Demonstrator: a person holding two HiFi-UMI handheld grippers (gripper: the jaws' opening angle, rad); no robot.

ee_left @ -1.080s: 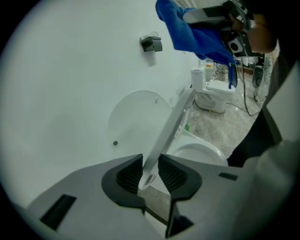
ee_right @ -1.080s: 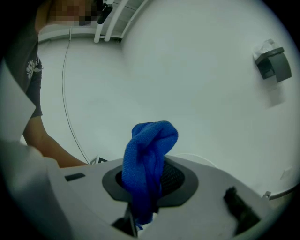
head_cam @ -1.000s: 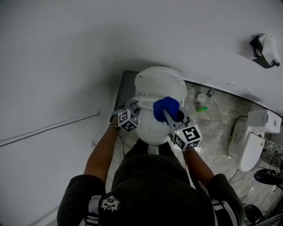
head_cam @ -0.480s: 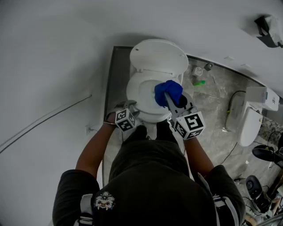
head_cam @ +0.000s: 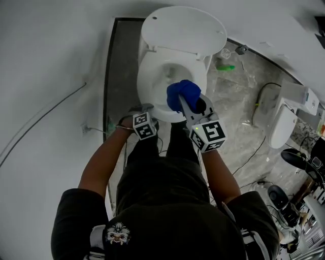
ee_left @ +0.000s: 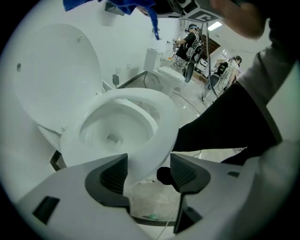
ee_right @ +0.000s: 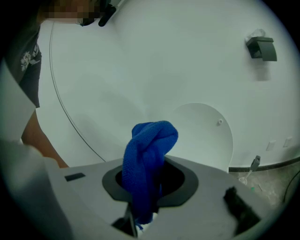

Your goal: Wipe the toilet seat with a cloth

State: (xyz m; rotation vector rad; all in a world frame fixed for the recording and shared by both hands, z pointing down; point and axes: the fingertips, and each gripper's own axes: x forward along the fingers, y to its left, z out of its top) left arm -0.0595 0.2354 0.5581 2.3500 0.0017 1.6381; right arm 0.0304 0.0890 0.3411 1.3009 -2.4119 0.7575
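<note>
Legs [head_cam: 167, 162] hid the base of the toilet [head_cam: 183, 30]; right gripper [ee_right: 150, 183] clamped the cloth [ee_right: 149, 150]; left gripper [ee_left: 149, 172] jaws were opening astride the seat [ee_left: 161, 117] front rim.

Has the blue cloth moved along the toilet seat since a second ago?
Yes. The blue cloth moved along the toilet seat from its right side toward the front rim.

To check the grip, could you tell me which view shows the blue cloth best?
The right gripper view: the cloth fills the centre, pinched between the jaws. The head view shows it as a small blue bundle over the toilet; the left gripper view catches only blue scraps at its top edge.
</note>
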